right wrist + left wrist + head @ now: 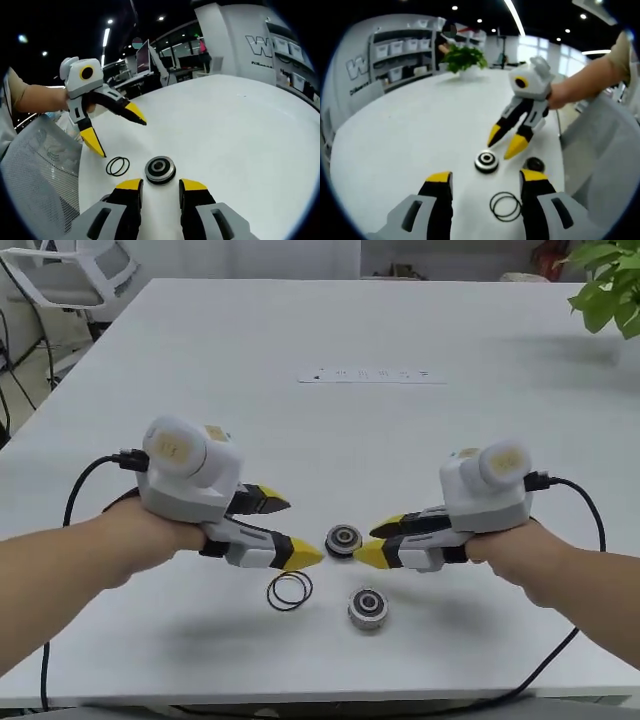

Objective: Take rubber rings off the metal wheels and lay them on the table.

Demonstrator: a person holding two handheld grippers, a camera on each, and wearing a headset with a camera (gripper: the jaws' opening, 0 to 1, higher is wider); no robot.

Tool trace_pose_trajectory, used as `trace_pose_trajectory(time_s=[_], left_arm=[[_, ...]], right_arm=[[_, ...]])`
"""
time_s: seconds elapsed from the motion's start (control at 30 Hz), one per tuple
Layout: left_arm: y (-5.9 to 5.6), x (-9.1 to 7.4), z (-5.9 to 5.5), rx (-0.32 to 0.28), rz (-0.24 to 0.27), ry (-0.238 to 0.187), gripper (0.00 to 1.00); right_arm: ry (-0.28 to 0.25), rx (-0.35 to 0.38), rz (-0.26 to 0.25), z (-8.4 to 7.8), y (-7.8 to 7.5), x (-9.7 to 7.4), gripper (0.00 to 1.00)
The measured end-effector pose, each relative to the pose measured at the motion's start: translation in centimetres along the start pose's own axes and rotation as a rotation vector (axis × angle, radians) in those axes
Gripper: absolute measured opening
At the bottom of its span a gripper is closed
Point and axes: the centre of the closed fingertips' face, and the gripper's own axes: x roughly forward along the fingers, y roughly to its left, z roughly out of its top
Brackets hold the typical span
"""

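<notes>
Paper strip (372, 375) at far side of table: print too small to read. Plant (608, 285) cut by top-right corner. Chair (75, 270) cut by top-left corner. Forearms (50, 575) run off side edges. Cable (44, 680) leaves bottom edge. Wheel (343, 539): rim detail too small to tell. Left gripper view: second wheel (535, 161) partly hidden behind own jaw tip, dark, detail unclear. Wall lettering (357, 67) broken off by shelving, small line under it blurred. Right gripper view: same lettering (257, 45) broken off, unreadable.
</notes>
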Motion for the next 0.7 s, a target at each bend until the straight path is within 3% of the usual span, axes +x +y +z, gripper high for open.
trace_pose_trajectory(time_s=[0.3, 0.7], left_arm=[[-0.5, 1.8, -0.3, 0.009, -0.032, 0.023, 0.50], [-0.7, 3.6, 0.2, 0.001, -0.055, 0.029, 0.38]], right_arm=[[0.004, -0.001, 0.003, -0.2, -0.1, 0.3, 0.26], [-0.002, -0.006, 0.010, -0.1, -0.1, 0.4, 0.26]])
